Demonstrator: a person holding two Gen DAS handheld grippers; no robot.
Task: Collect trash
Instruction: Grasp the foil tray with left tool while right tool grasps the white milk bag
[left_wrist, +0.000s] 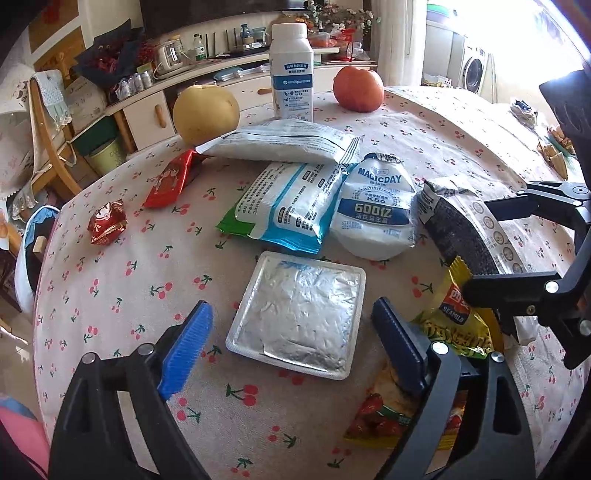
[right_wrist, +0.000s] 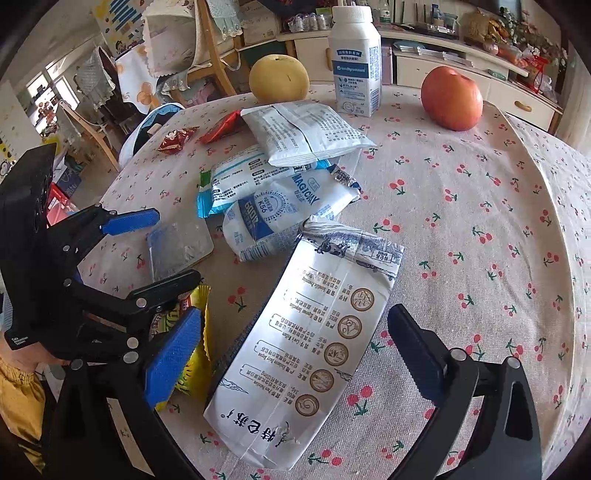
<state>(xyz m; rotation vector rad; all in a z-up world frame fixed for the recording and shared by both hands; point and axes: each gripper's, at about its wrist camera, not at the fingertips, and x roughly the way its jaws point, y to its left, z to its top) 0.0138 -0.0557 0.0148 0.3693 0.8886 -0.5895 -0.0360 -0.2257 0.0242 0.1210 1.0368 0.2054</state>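
Observation:
Trash lies on a round table with a cherry cloth (left_wrist: 122, 280). My left gripper (left_wrist: 291, 347) is open, its blue fingers on either side of a flat foil-lidded tray (left_wrist: 299, 314). My right gripper (right_wrist: 295, 358) is open around the near end of a long silver carton wrapper (right_wrist: 306, 347); it also shows in the left wrist view (left_wrist: 465, 229). Behind lie a white MAGICDAY pouch (left_wrist: 376, 214), a blue-white wrapper (left_wrist: 291, 206), a silver pouch (left_wrist: 284, 142), a yellow snack bag (left_wrist: 458, 325) and two red candy wrappers (left_wrist: 107, 223).
A yellow pear (left_wrist: 205, 112), a white bottle (left_wrist: 291, 74) and a red apple (left_wrist: 358, 88) stand at the table's far side. Wooden chairs (left_wrist: 48, 122) and a cabinet (left_wrist: 155, 114) stand beyond the far-left edge. The other gripper (right_wrist: 110, 273) is close on the left.

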